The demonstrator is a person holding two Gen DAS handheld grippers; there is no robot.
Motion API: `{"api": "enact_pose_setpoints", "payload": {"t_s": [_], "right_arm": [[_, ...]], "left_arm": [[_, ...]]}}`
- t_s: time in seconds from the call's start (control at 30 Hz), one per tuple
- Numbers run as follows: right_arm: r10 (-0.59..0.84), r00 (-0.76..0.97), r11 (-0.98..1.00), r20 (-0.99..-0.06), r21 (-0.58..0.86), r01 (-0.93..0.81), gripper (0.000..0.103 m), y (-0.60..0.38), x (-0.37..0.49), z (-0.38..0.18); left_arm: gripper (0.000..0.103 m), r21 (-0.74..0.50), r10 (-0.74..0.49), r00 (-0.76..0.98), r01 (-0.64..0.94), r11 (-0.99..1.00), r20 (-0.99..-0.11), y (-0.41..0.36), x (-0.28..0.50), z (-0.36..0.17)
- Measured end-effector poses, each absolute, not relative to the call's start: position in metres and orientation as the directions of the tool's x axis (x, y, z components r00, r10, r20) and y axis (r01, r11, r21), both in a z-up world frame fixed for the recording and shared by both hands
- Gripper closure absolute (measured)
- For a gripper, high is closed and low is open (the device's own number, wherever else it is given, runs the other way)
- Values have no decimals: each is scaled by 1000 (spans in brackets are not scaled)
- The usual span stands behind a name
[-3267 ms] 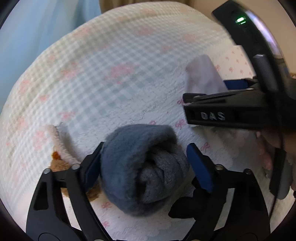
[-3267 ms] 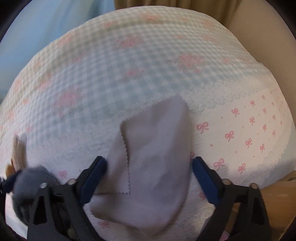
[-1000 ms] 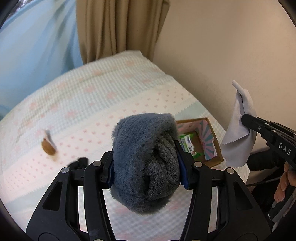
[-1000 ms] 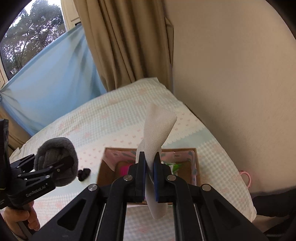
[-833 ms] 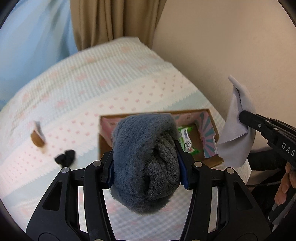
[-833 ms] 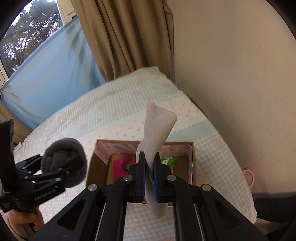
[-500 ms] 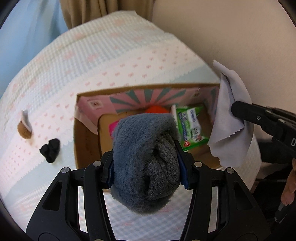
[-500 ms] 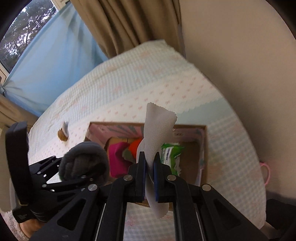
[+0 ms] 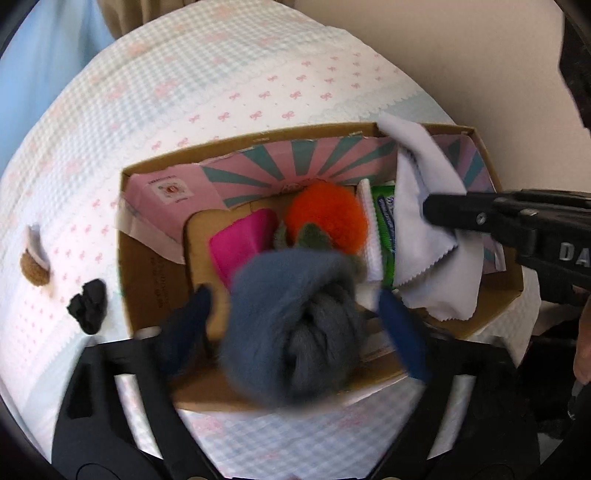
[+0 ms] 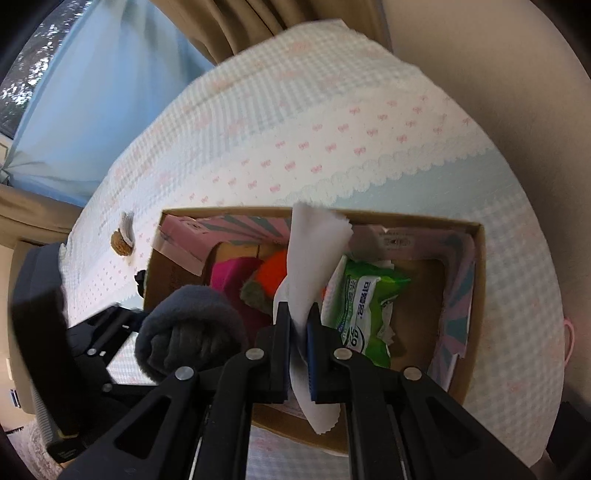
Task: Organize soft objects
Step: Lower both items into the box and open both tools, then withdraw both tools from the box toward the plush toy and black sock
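An open cardboard box (image 9: pixel 127 258) (image 10: pixel 476 280) sits on the bed. My left gripper (image 9: pixel 291 314) has its jaws spread, and the rolled grey fuzzy sock (image 9: pixel 291 325) (image 10: pixel 188 332) sits loose between them over the box's near edge. My right gripper (image 10: pixel 298 332) is shut on a pale grey cloth (image 10: pixel 314 251) (image 9: pixel 424 229) and holds it over the box's right side. Inside the box lie an orange plush (image 9: pixel 325 218), a pink item (image 9: pixel 240 247) and a green wipes pack (image 10: pixel 362 310).
On the bedspread left of the box lie a small black item (image 9: pixel 86 306) and a brown-and-white item (image 9: pixel 35 258) (image 10: pixel 122 236). A beige wall runs along the right. Curtains (image 10: pixel 258 22) hang at the back.
Both grippers have dropped closer over the box. My left gripper's jaws have opened off the grey sock. My right gripper still grips the cloth.
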State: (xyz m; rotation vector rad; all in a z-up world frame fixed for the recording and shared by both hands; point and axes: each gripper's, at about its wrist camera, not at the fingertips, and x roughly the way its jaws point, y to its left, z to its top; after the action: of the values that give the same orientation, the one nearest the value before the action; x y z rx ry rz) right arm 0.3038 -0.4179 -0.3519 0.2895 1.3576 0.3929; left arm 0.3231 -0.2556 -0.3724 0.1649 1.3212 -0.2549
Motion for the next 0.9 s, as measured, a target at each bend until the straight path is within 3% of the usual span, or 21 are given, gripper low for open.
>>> {"api": "enact_pose_setpoints", "payload": {"t_s": [0.03, 0.1, 0.13, 0.53, 0.9], "right_arm": [[431, 150, 902, -890, 422, -94, 89, -418, 305, -355], [419, 140, 908, -897, 413, -70, 49, -422, 306, -358], [422, 143, 906, -895, 417, -66, 3, -424, 305, -359], [395, 227, 918, -890, 393, -53, 0, -434, 293, -337], [328, 336, 944, -883, 321, -77, 0, -426, 252, -268]], "left_arm": [[0, -22, -89, 231, 278, 960, -969, -254, 324, -371], [0, -2, -70, 231, 283, 959, -971, -251, 324, -369], [0, 9, -59, 229, 284, 959, -972, -250, 325, -370], [0, 1, -78, 269, 280, 960, -960, -243, 313, -342], [0, 2, -90, 388, 231, 973, -917, -219, 276, -264]]}}
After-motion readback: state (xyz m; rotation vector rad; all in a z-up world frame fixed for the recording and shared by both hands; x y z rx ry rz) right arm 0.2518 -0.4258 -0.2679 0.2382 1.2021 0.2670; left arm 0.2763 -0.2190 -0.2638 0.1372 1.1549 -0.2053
